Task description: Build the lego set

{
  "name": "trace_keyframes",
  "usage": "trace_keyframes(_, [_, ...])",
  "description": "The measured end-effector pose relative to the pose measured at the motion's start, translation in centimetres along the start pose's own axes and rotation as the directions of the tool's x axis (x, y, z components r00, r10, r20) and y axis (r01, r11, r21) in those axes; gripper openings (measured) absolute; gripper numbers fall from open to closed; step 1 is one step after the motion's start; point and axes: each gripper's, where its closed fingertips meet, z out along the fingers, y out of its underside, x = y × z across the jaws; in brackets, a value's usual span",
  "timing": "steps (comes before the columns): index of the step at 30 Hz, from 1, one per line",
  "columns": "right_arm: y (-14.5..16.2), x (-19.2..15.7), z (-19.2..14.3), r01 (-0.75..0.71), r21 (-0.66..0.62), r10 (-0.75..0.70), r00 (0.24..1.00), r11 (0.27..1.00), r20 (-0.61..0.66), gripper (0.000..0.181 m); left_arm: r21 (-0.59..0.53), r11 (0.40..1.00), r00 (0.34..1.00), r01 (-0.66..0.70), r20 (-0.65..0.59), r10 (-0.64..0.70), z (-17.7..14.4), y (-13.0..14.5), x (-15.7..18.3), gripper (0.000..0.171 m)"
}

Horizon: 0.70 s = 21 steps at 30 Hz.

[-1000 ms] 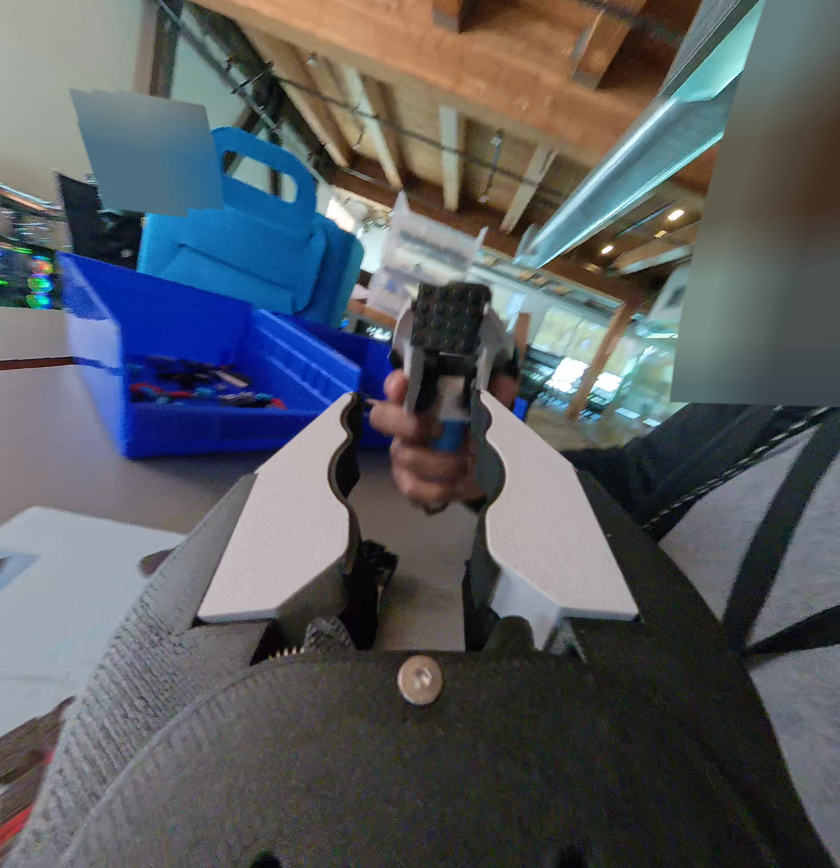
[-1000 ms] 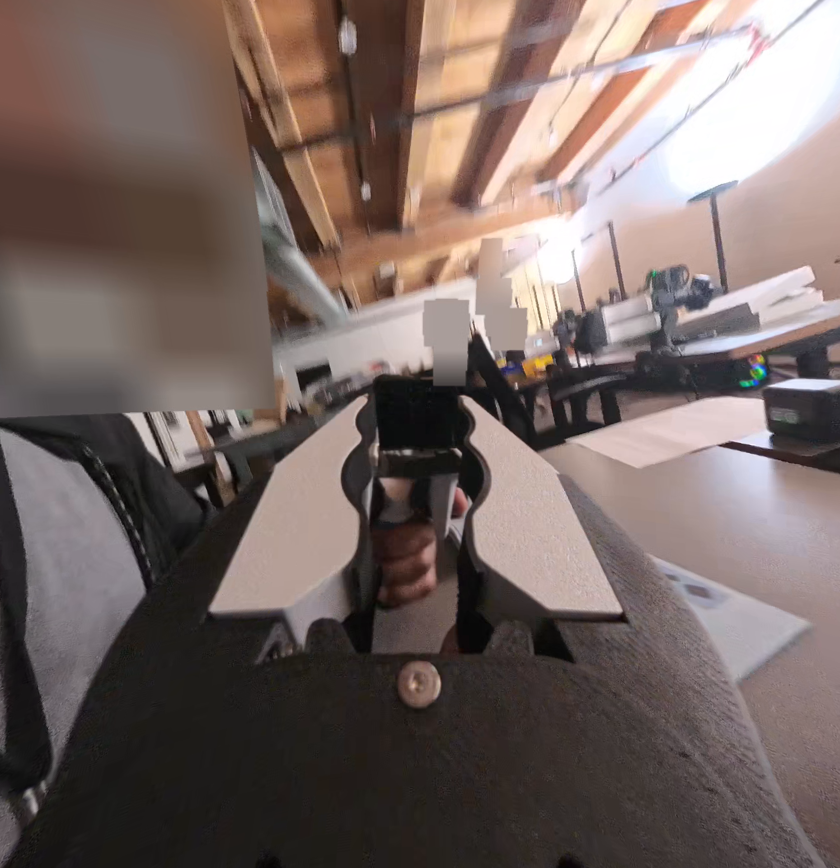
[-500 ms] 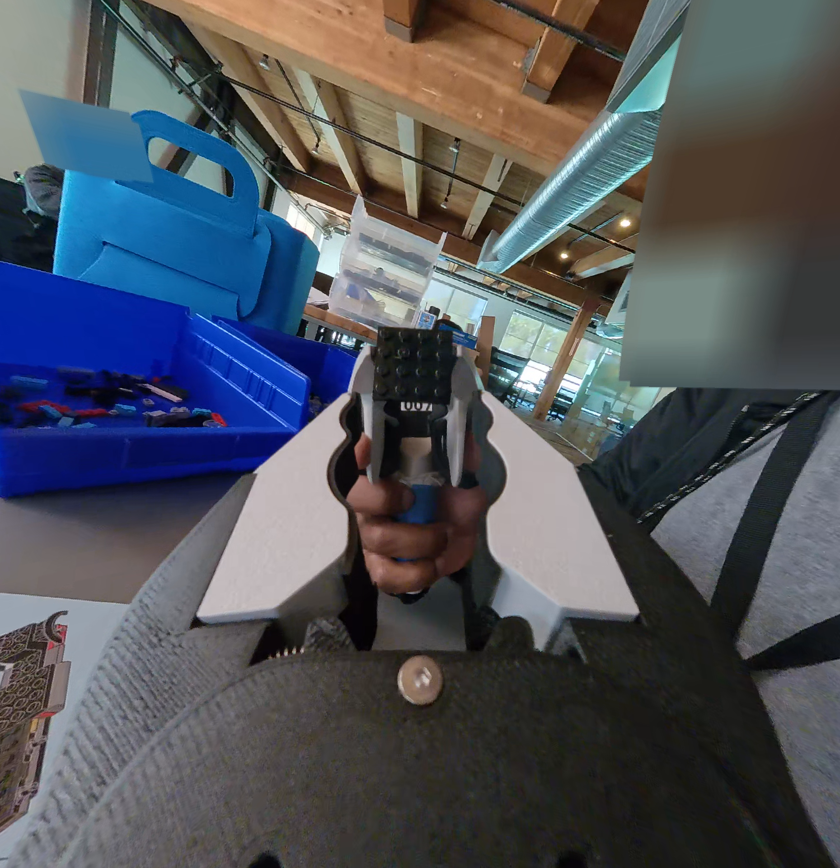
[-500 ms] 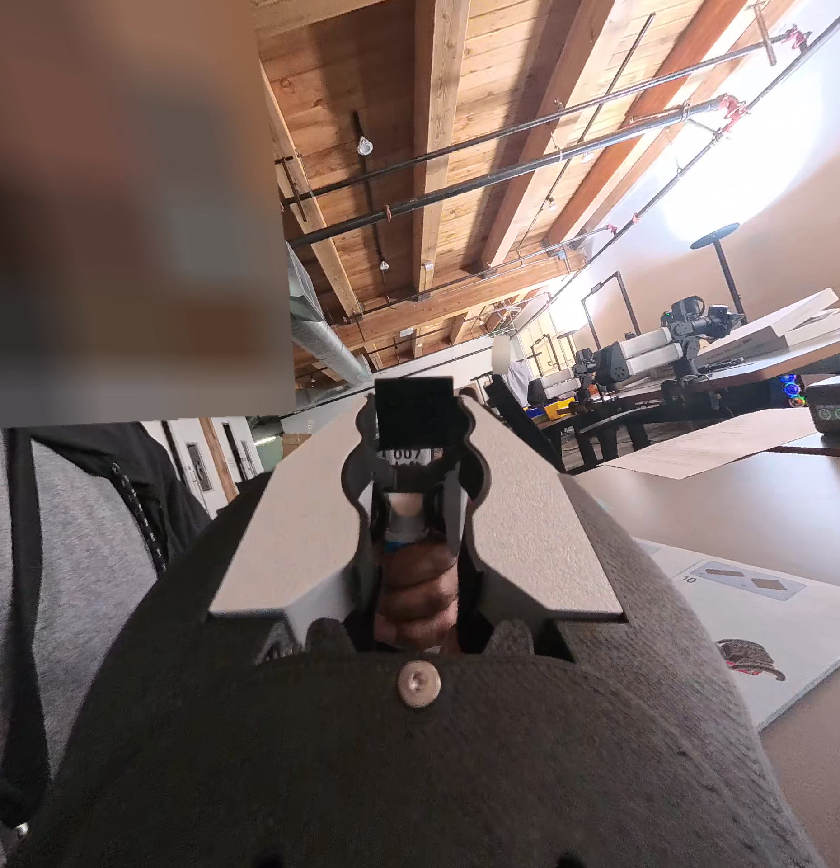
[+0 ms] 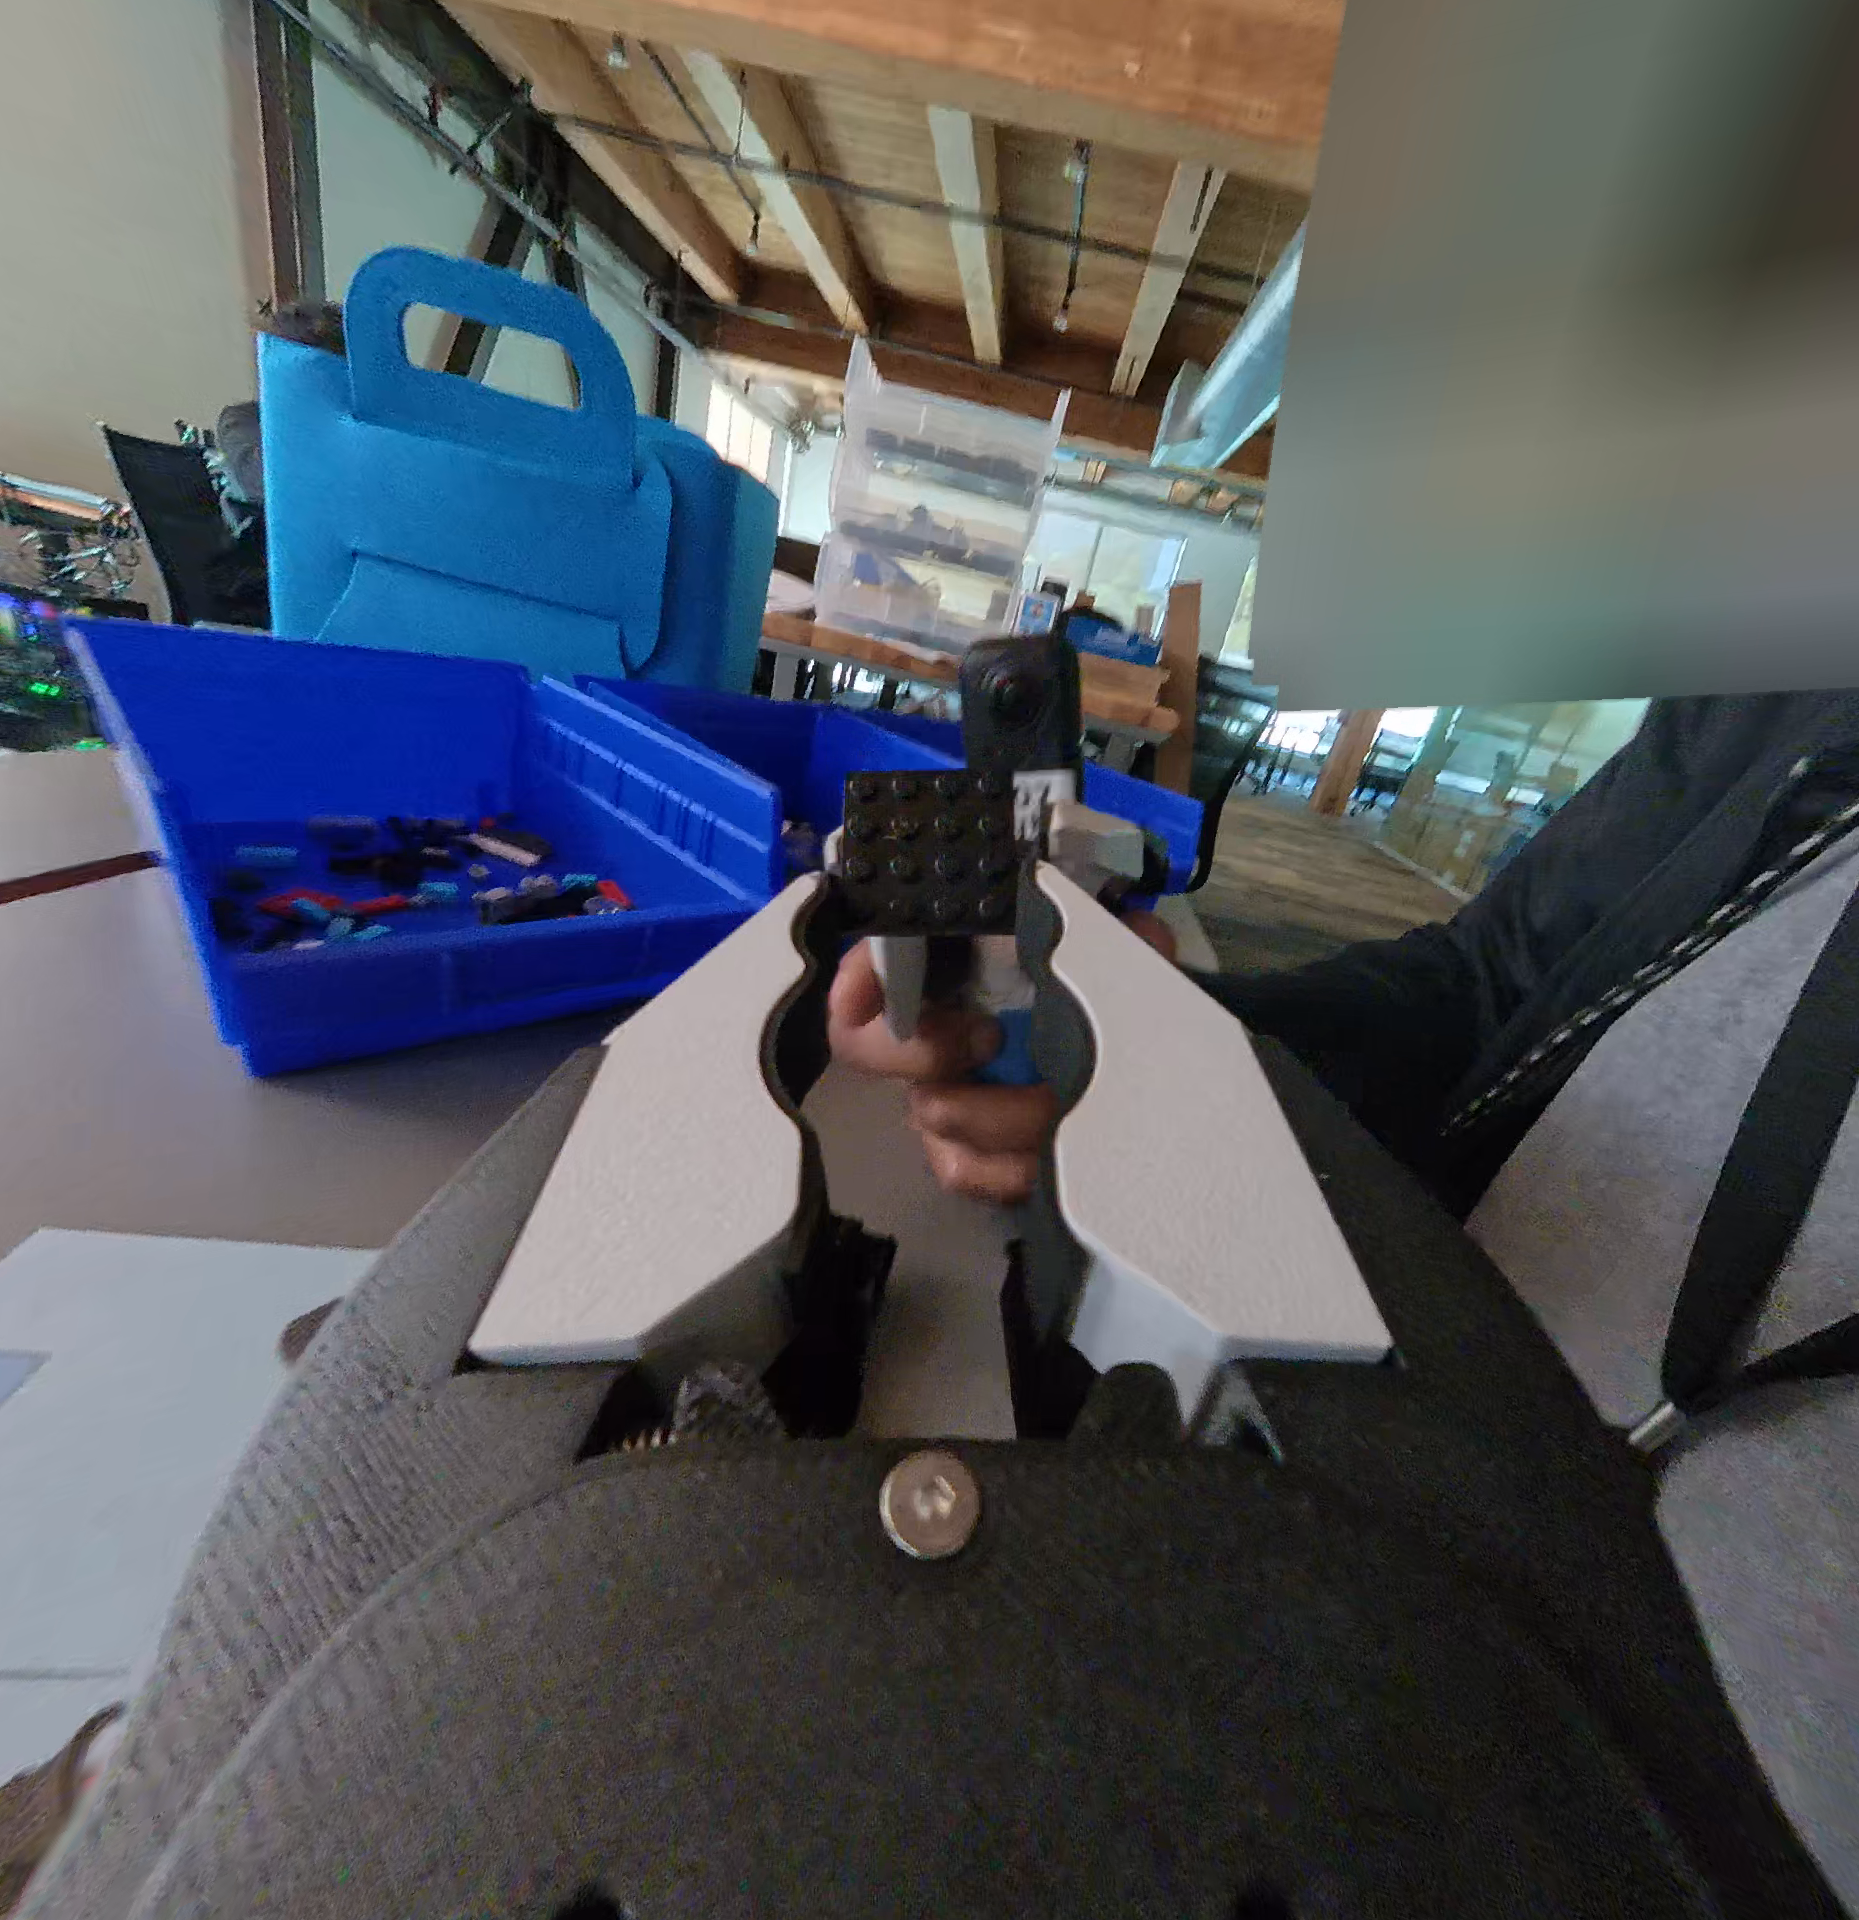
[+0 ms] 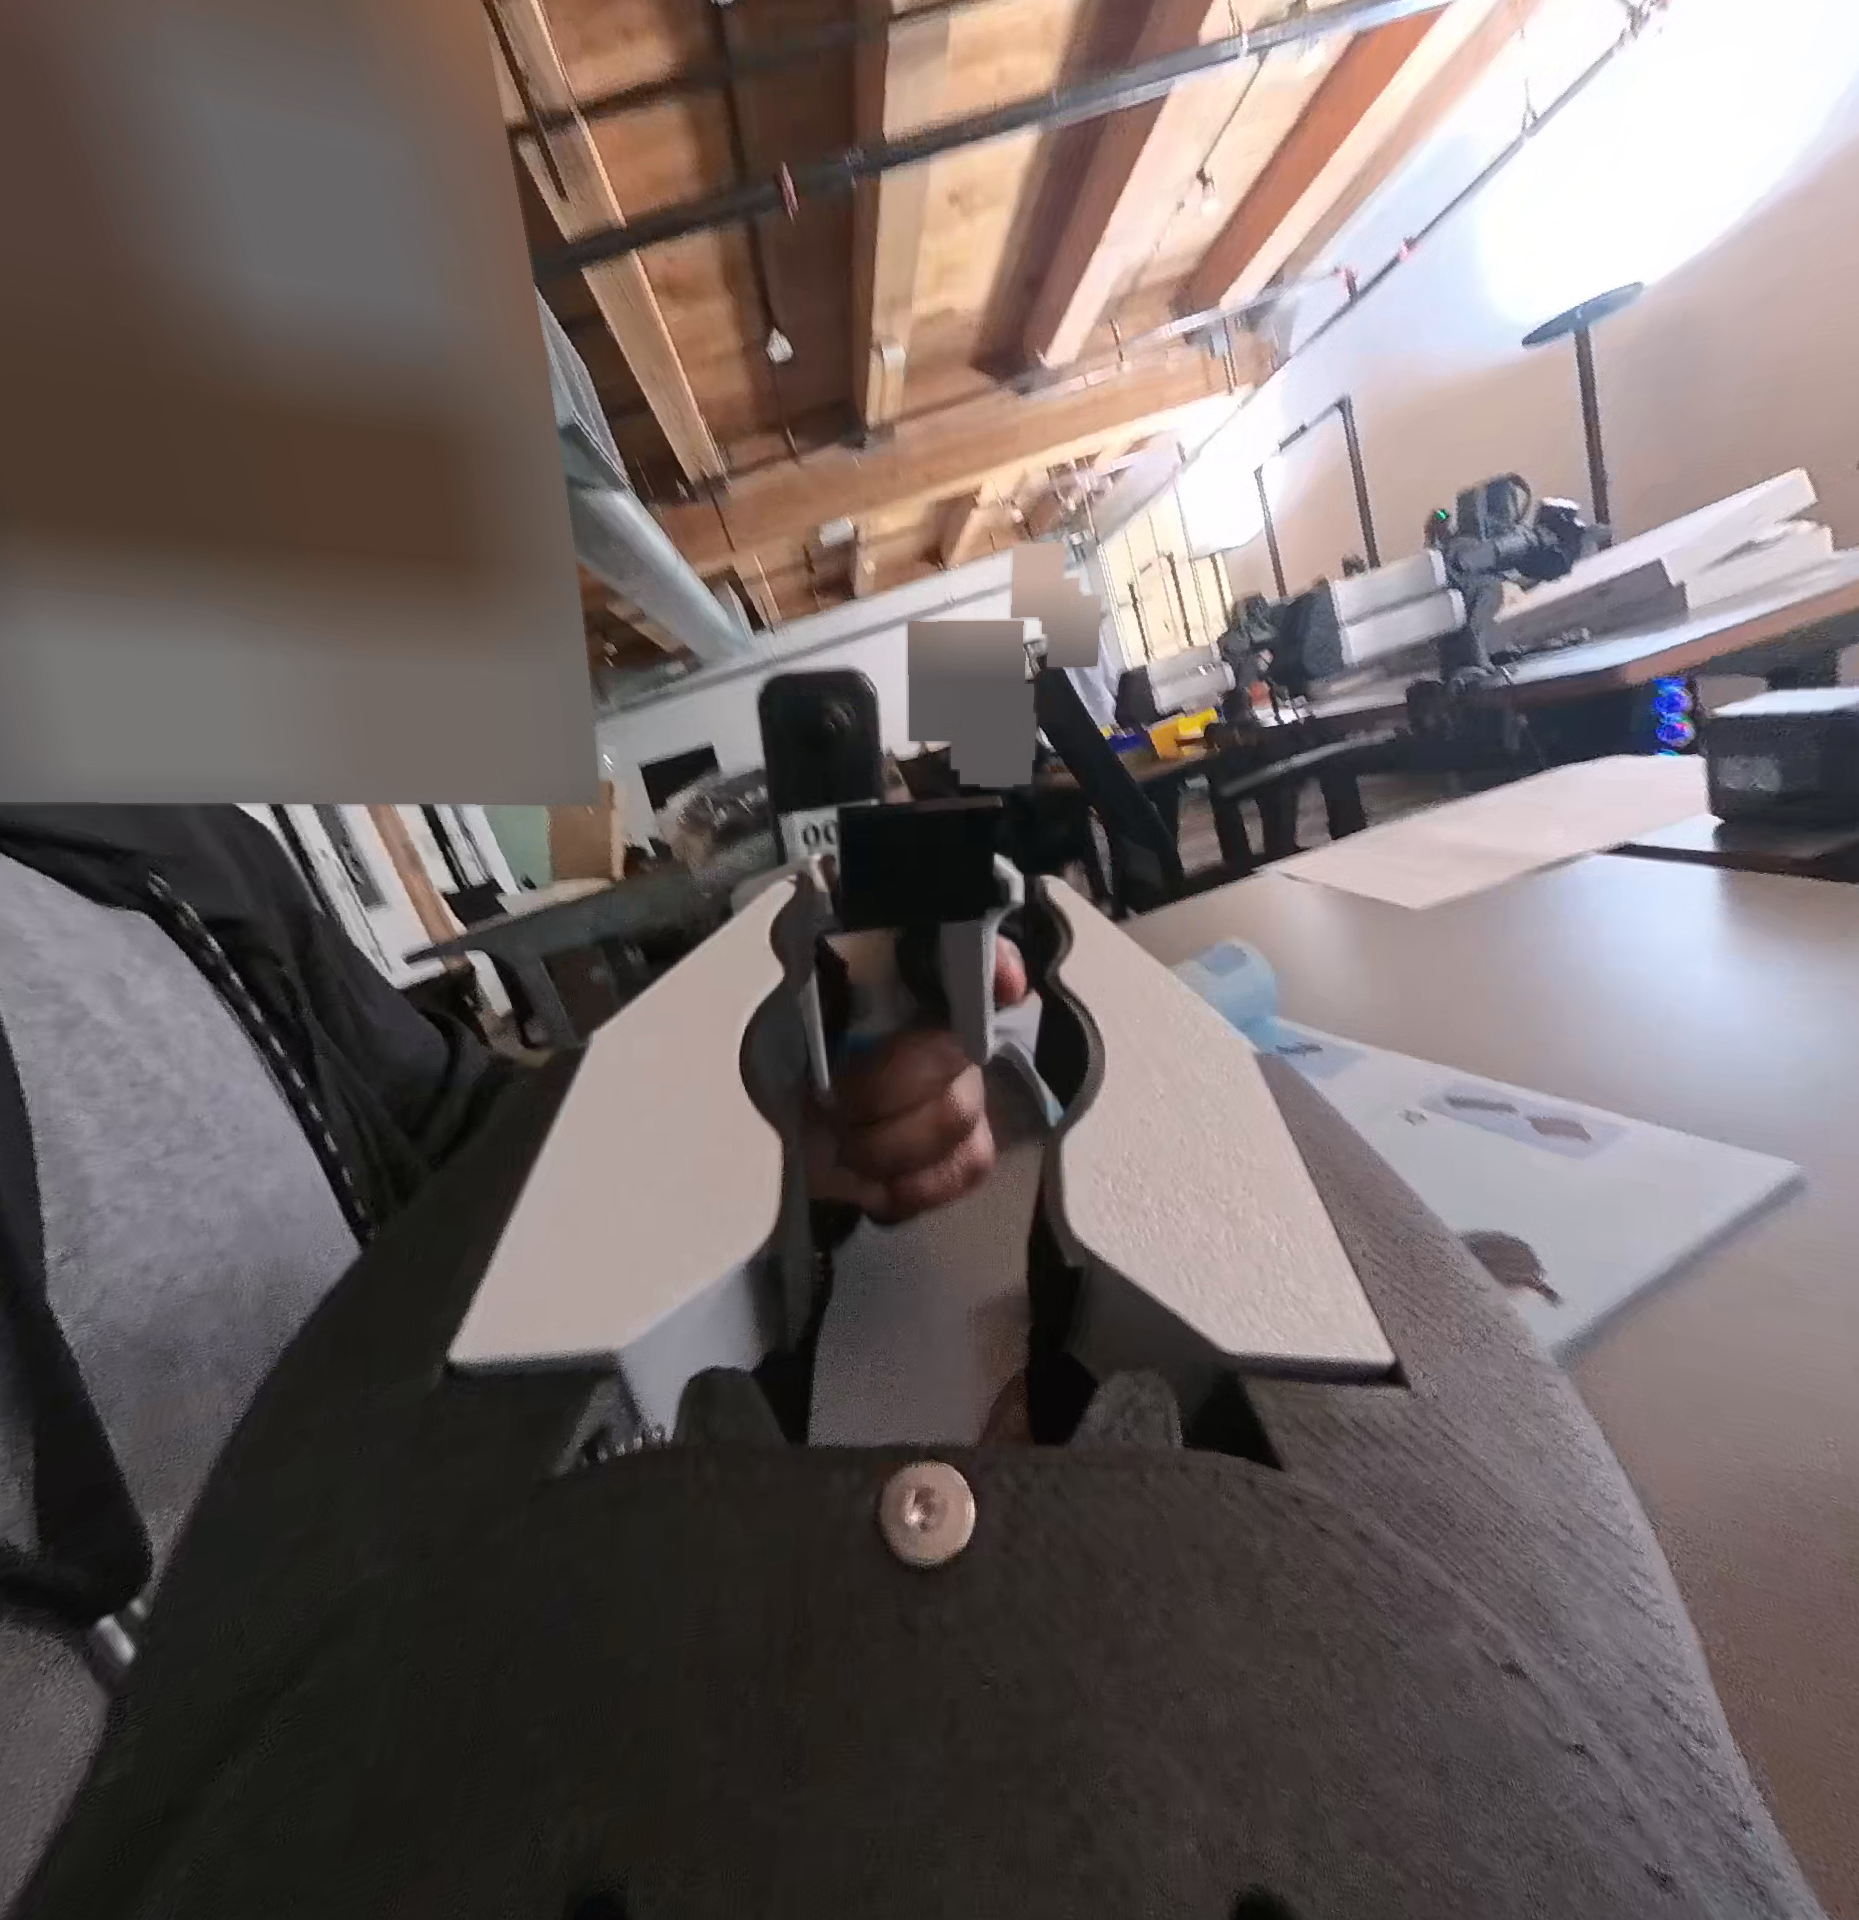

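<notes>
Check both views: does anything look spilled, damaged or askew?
Nothing stands out. The loose pieces lie inside the blue bin, with none seen on the table beside it. The black plate sits whole at the right gripper tips, facing the left gripper. The booklet lies flat.

Black studded lego plate [image 5: 930, 857], bright blue bin [image 5: 442, 977], light-blue felt bag [image 5: 468, 499], grey-white gripper fingers [image 5: 686, 1122]

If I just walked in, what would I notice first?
Probably the flat black studded lego plate, held up in the air at the tips of both grippers, which face each other. Behind it to the left, a bright blue plastic bin of small loose bricks sits on the grey table, with a blue felt bag behind it.
</notes>
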Motion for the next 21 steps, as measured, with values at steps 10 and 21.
trace_keyframes(10, [8.2, 5.3, -6.4, 0.159, -0.702, -0.310, 0.946, 0.694, -0.092, 0.065, -0.713, 0.673, 0.965, -0.198, -0.023, 0.259, -3.7, 10.8, -3.5, 0.033])
trace_keyframes(21, [11.3, 5.3, -6.8, 0.203, -0.826, -0.313, 0.949, 0.526, 0.034, 0.067, -0.806, 0.530, 0.951, -0.264, -0.128, 0.280, -3.7, 13.0, -3.9, 0.033])
